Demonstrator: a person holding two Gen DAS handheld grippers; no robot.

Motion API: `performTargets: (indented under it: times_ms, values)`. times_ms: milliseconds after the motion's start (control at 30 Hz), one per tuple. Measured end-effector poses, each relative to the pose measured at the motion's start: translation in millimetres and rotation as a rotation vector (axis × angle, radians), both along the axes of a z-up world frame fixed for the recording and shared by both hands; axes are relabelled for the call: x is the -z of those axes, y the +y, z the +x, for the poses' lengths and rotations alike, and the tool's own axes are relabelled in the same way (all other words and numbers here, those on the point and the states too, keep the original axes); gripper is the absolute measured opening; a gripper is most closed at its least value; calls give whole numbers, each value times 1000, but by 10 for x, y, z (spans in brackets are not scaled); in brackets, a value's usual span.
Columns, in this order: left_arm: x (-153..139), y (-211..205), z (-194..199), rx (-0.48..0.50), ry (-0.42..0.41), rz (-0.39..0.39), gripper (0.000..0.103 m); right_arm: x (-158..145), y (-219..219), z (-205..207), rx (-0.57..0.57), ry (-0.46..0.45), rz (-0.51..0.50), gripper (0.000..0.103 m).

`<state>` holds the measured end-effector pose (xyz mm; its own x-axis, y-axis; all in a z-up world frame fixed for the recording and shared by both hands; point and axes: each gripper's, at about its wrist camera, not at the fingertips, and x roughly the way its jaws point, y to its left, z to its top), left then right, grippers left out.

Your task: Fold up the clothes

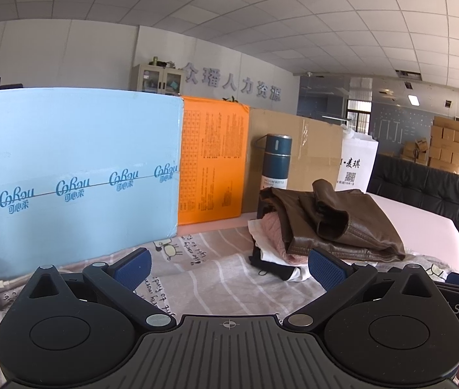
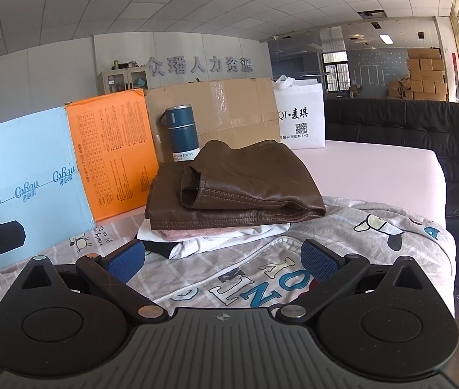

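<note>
Two grippers show, one per view: the left gripper (image 1: 229, 267) and the right gripper (image 2: 223, 259), each with its blue-padded fingers spread wide and nothing between them, hovering over a patterned bedsheet (image 2: 343, 227) with cartoon prints and large letters.

One stack of folded clothes (image 2: 216, 230) sits on the sheet just beyond both grippers. A brown leather jacket (image 2: 245, 184) lies on top, with a pink piece, a white piece and a black piece under it; there may be more layers, as the lower edges are hard to separate.

Behind the stack stands one dark blue flask (image 2: 182, 133) marked "VACUUM BOTTLE". Along the far side are three boxes in a row: a light blue box (image 1: 67, 168) on the left with "Cobou" printed repeatedly, an orange box (image 2: 112, 155) covered in fine print, and a plain cardboard box (image 2: 223, 110). To their right stands one white bag (image 2: 300, 116) reading "QI·麦琪" above a QR code. The far wall carries the lettering "众瑶人力资源" (image 2: 200, 64).
</note>
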<state>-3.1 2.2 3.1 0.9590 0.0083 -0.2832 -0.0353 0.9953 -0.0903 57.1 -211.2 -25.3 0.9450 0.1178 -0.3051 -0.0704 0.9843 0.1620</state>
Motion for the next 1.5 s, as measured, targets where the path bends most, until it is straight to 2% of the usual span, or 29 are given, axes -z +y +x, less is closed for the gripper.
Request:
performTargets:
  times_ms: [333, 533, 767, 967, 1167, 1367, 1500]
  values:
    - [-70, -18, -110, -5, -78, -48, 103, -29, -112, -98, -25, -64, 67, 103]
    - [-93, -132, -183, -4, -125, -21, 103, 5, -144, -204, -61, -118, 134, 103]
    - [-182, -187, -426, -147, -172, -38, 103, 21, -183, -403, -141, -232, 191, 103]
    - [-157, -149, -857, -217, -196, -24, 103, 58, -126, -506, -260, -208, 254, 103]
    - [-70, -93, -1415, -344, -234, 33, 103, 158, 110, -682, -433, -141, 327, 103]
    - [165, 263, -2102, -572, -241, -18, 103, 111, 488, -928, -659, -120, 291, 103]
    - [191, 550, -2533, -739, -250, -3, 103, -6, 809, -1133, -828, -114, 254, 103]
